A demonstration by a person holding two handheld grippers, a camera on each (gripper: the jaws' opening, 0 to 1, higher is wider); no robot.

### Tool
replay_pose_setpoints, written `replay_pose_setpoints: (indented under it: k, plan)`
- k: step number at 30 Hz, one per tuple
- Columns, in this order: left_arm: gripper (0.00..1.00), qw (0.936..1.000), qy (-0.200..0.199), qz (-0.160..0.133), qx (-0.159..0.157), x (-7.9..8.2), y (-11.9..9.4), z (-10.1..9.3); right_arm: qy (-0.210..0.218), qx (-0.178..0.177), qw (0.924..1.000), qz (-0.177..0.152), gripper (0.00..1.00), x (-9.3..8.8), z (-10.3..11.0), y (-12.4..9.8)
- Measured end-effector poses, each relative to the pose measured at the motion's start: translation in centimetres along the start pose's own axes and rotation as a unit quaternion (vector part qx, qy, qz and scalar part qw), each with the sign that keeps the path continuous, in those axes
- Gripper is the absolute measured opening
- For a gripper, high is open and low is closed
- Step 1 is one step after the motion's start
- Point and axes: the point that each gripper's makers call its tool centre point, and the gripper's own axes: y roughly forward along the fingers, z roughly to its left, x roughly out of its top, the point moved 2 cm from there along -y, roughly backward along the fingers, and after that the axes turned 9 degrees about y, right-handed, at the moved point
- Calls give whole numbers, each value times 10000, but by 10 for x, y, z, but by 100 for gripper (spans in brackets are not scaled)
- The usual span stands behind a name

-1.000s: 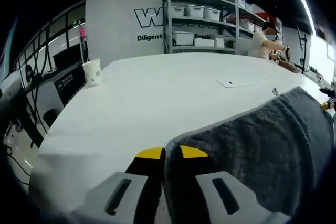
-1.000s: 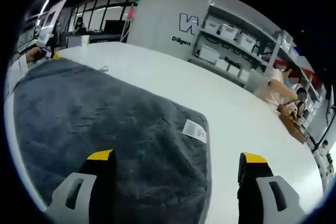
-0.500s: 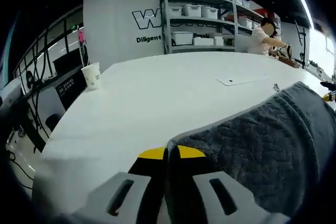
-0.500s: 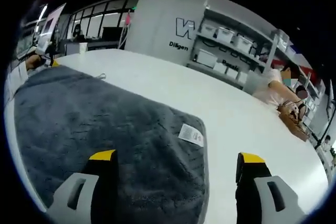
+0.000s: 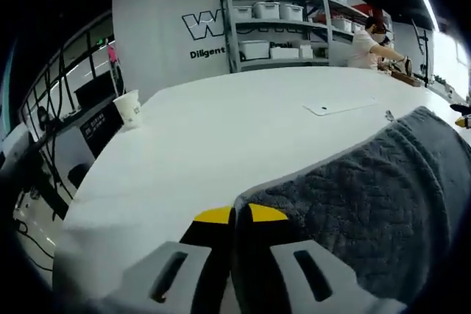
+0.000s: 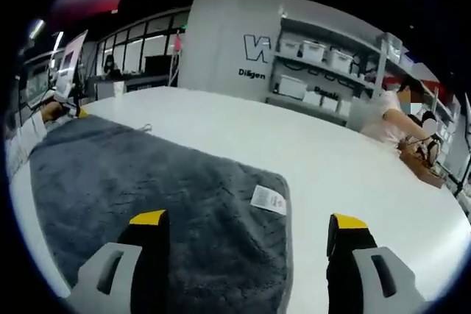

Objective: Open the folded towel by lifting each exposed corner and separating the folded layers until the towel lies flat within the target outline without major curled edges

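A dark grey towel (image 6: pixel 147 189) lies spread on the white table (image 6: pixel 346 159), a white care label (image 6: pixel 268 198) near its far right corner. My right gripper (image 6: pixel 250 226) stands open above that end of the towel, its yellow-tipped jaws wide apart with nothing between them. In the left gripper view my left gripper (image 5: pixel 237 215) is shut on a corner of the towel (image 5: pixel 368 196), which drapes off to the right in a raised fold. The left gripper (image 6: pixel 62 108) also appears far left in the right gripper view, held by a hand.
A white paper cup (image 5: pixel 129 108) stands near the table's left edge. A thin white sheet (image 5: pixel 338 106) lies further back on the table (image 5: pixel 221 130). Shelving with white bins (image 5: pixel 280 27) lines the back wall, and a person (image 5: pixel 366 43) works at a bench on the right.
Both views have shifted slightly with the hands. My left gripper still holds the towel corner; my right gripper remains open over the towel, which looks a little flatter.
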Motion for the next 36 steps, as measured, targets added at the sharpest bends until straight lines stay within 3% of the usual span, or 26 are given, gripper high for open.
replay_pose_setpoints:
  k: [6, 12, 19, 21, 23, 32, 36]
  plan:
    - [5, 10000, 24, 38, 0, -1, -2, -1, 72, -100, 9999, 55, 73, 19, -11, 7]
    - [5, 10000, 1, 35, -14, -1, -3, -3, 293, -377, 9987, -150, 57, 45, -30, 22]
    - [5, 9999, 87, 82, 13, -1, -3, -2, 346, -483, 9979, -258, 40, 60, -41, 46]
    - [5, 9999, 111, 94, 21, 0, -3, -2, 376, -507, 9977, -236, 34, 59, -43, 53]
    - [5, 9998, 143, 113, 27, 0, -2, -2, 220, -475, 9986, 25, 32, 51, -42, 64]
    - [5, 9996, 219, 153, 64, 1, 0, 1, 225, -373, 9989, 195, 21, 46, -48, 96]
    - [5, 9996, 221, 150, 62, 1, 0, 1, 213, -381, 9984, 364, 20, 32, -53, 110]
